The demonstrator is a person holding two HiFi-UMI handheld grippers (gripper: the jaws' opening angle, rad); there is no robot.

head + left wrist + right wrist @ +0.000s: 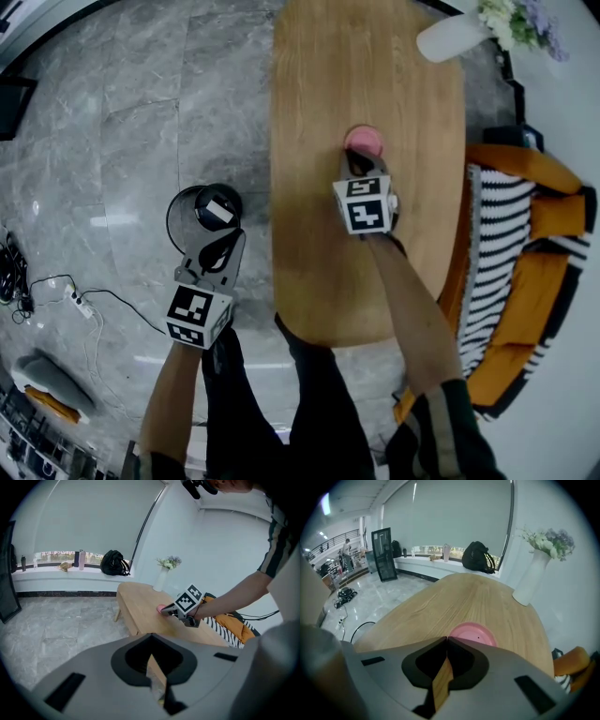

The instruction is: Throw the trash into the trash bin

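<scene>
Head view looks down on my 2 tongs. My right gripper [354, 157] is over the oval wooden table [319, 75], its tip at the near edge of the pink lid [366, 139] (a lid or a cup top, I cannot tell which), which lies flat near the middle of the tabletop. Right gripper view shows those jaws pressed together, the tips meeting just in front of the pink rim, with only table wood showing through the slit behind them. Whether they nip the rim itself I cannot tell. My left gripper [230, 240] is out over the grey stone floor [112, 122], its tip above the near rim of the round black trash bin [172, 216], which stands on the floor just beside the table's long edge. A white thing [218, 211] with a dark patch shows inside the ring of the bin. Left gripper view shows these jaws closed too, tips touching, with a pale crinkled sliver low in the slit that I cannot identify. At the far end of the table stands a white vase [450, 37] of flowers, and an orange seat [539, 272] with a black-and-white striped cloth [502, 211] sits on the table's other side.
</scene>
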